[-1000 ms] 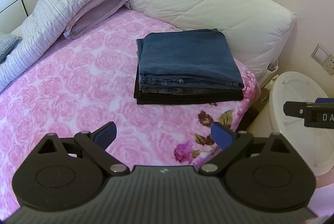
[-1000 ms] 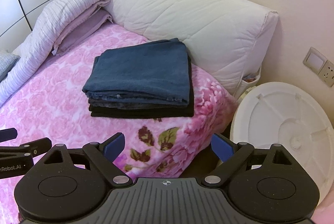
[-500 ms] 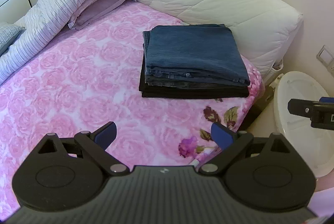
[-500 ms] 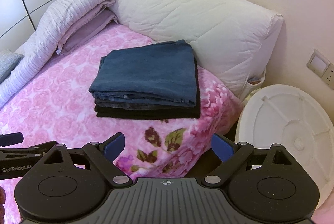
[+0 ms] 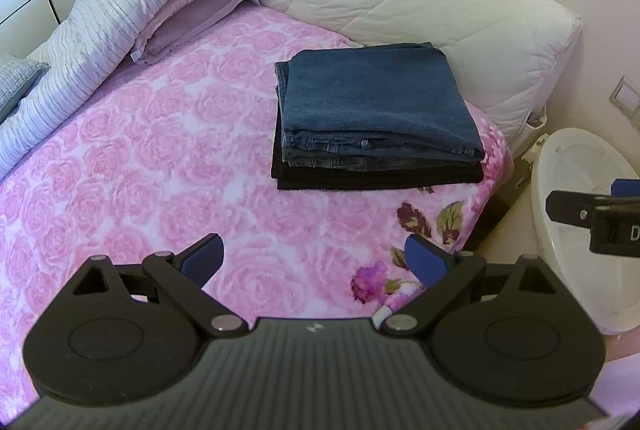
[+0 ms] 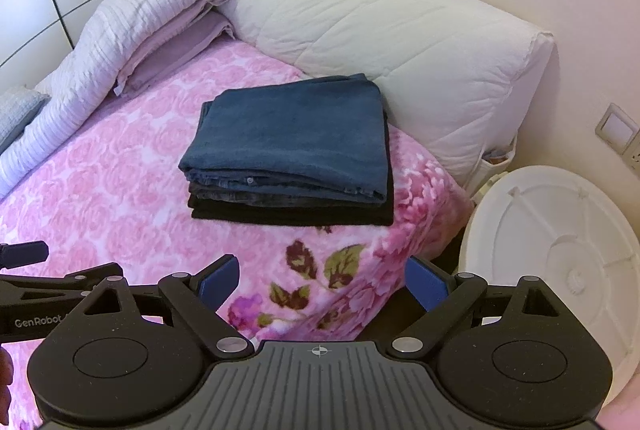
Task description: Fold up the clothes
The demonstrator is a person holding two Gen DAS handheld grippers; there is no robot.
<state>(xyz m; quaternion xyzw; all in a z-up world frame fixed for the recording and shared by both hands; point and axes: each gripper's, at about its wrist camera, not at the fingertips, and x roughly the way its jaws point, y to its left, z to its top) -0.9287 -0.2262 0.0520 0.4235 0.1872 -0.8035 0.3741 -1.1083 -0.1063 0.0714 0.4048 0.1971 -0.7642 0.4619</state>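
A neat stack of folded clothes lies on the pink rose blanket near the bed's right corner: blue jeans on top, grey denim under them, a black garment at the bottom. The stack also shows in the right wrist view. My left gripper is open and empty, low over the blanket, well short of the stack. My right gripper is open and empty over the bed's corner. Each gripper shows at the edge of the other's view.
A thick white quilt lies along the wall behind the stack. Folded lilac bedding is piled at the far left. A white round lid stands on the floor right of the bed. A wall socket is at the right.
Both grippers have drawn back and shifted slightly, so the stack sits a little further right and lower in the views. Both stayed open and empty. The stack has not moved.
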